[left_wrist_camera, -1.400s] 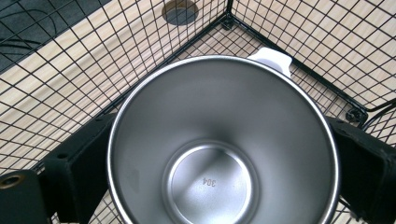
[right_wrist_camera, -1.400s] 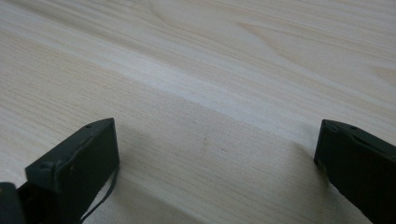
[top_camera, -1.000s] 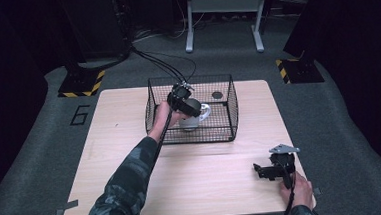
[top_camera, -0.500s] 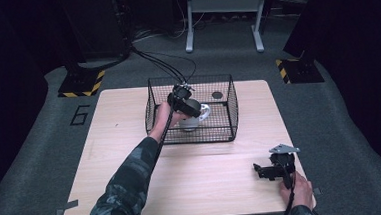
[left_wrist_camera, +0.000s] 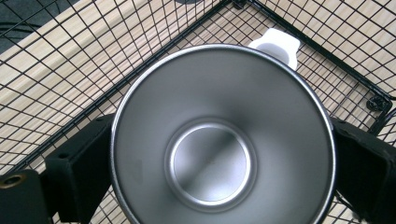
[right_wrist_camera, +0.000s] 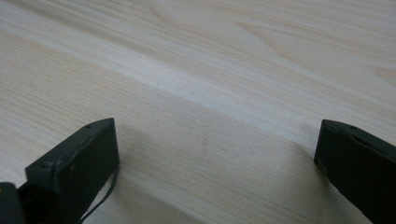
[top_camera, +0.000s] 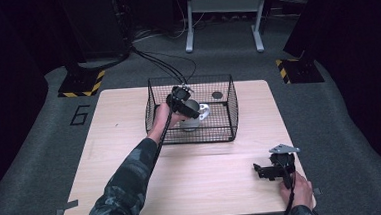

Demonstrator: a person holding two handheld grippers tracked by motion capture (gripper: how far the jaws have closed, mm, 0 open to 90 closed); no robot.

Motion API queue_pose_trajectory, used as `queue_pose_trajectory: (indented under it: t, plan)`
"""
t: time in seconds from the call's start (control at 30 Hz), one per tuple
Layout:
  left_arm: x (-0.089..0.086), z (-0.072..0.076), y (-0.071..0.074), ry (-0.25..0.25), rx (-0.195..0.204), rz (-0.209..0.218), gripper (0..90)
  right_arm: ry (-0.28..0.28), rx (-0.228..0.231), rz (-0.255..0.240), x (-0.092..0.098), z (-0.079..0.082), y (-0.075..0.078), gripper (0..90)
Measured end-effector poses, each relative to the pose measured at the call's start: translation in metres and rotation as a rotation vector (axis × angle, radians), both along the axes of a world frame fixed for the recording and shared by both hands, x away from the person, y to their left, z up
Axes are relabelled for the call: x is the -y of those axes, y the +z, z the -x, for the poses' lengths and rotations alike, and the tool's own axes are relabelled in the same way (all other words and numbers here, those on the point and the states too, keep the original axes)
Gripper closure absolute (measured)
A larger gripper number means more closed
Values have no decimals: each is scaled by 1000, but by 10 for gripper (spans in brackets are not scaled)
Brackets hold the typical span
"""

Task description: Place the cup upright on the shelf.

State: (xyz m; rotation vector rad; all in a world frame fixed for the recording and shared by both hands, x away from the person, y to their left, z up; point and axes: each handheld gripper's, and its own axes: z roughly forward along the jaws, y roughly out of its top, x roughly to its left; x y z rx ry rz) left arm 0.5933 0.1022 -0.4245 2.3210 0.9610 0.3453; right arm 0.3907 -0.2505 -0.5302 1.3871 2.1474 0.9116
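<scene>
At the far middle of the tabletop (top_camera: 130, 141) stands a black wire basket (top_camera: 229, 116), and the left gripper (top_camera: 185, 102) reaches into it from the near left side. From the high view the hand and gripper body cover most of what sits inside; only a pale grey side and a white bit poke out beside them. The left gripper view makes it plain: a steel cup (left_wrist_camera: 219, 140) seen straight down its mouth, with a black jaw pressed against its wall on each side, so the jaws are grasping it. Its lower rim is cut off by the bottom edge of that view. A white handle (left_wrist_camera: 276, 44) juts from the far side of the cup, toward a basket corner. Whether the cup rests on the basket floor or is lifted clear, I cannot tell. A small dark round thing (top_camera: 217, 95) lies near the basket's far right corner, too small to identify.

Near the tabletop's near right corner, the right gripper (top_camera: 263, 170) rests low, held by a hand (top_camera: 298, 193). The right gripper view shows its jaws spread wide over bare wood, with nothing between them.
</scene>
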Motion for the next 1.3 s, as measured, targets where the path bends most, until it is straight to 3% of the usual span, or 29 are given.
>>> queue_pose_trajectory:
  t: [0.27, 0.43, 0.67, 0.93, 1.3]
  plan:
    - [-1, 3, 0, -7, 10, 0, 56, 1, -3, 2, 0, 0, 0, 0]
    - [-6, 5, 5, 4, 26, 57, 15, 2, -1, 3, 0, 0, 0, 0]
    - [-14, 15, 21, 0, 47, 88, 1, 6, 6, 1, 0, 0, 0, 0]
    - [-30, 38, 41, -17, 82, 98, 1, 6, 6, 1, 1, 0, 0, 0]
    - [-44, 90, 58, -44, 158, 107, 13, 6, 6, 1, 1, 0, 0, 0]
